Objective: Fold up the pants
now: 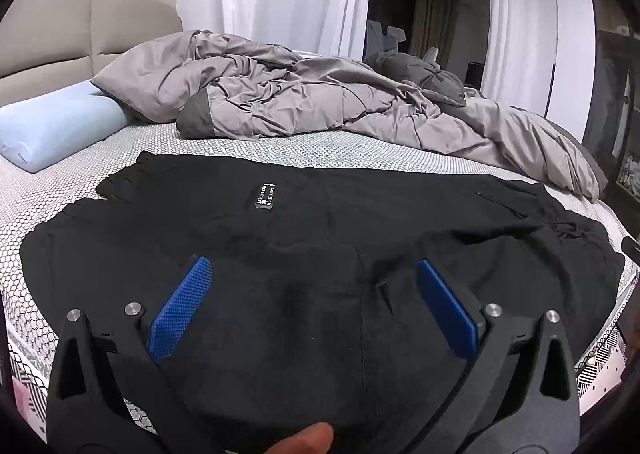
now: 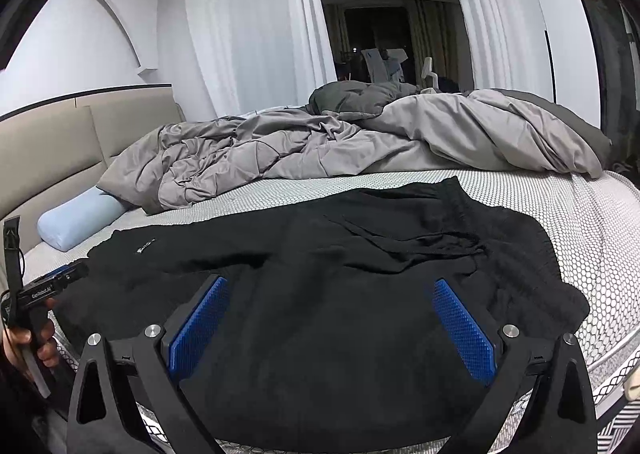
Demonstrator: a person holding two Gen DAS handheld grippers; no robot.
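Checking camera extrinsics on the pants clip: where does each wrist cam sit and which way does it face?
Left wrist: on the left gripper, over the near bed edge, facing across the black fabric pants towards the crumpled grey duvet; open blue-padded fingers and a fingertip show.
Right wrist: on the right gripper, further right, same heading; open fingers show, plus the left gripper in the person's hand.
Shared: pants, duvet, light blue bolster pillow, white honeycomb-patterned mattress cover.
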